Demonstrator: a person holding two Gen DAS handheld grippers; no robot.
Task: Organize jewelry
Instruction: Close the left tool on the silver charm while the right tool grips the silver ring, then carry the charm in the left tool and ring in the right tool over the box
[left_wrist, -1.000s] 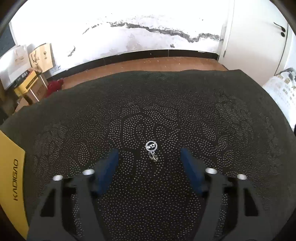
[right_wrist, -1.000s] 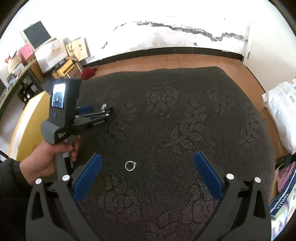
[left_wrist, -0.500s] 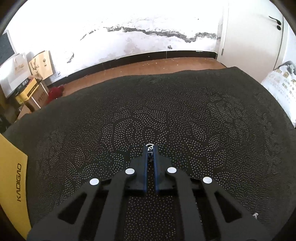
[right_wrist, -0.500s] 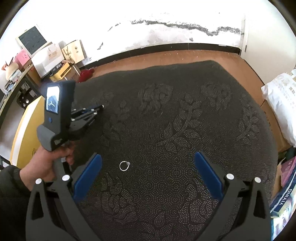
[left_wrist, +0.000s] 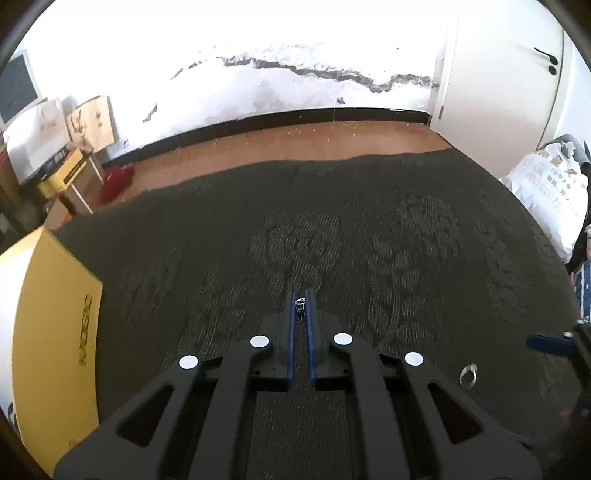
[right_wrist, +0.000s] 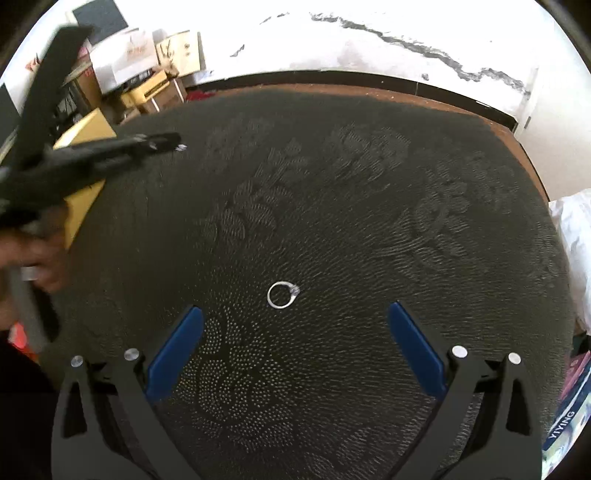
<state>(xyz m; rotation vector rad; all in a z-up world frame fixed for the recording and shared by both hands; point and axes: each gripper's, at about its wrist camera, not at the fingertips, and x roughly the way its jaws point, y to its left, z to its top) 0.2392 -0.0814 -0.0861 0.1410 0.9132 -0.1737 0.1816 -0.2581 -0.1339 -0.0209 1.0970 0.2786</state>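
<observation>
Left tongs (left_wrist: 301, 295) grip a charm (left_wrist: 300, 305); right tongs (right_wrist: 291, 332) gape before a ring (right_wrist: 282, 294).

Both grippers I run, the left gripper (left_wrist: 301, 295) and right gripper (right_wrist: 295, 321), show matte black slotted frames, silver round screw heads and blue finger pads (right_wrist: 173, 352), with bare skin on my left hand (right_wrist: 40, 258).

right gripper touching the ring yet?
Apart. The right wrist view shows the right gripper open, its blue fingers spread wide, with dark cloth visible between each finger and the ring lying ahead of them.
</observation>
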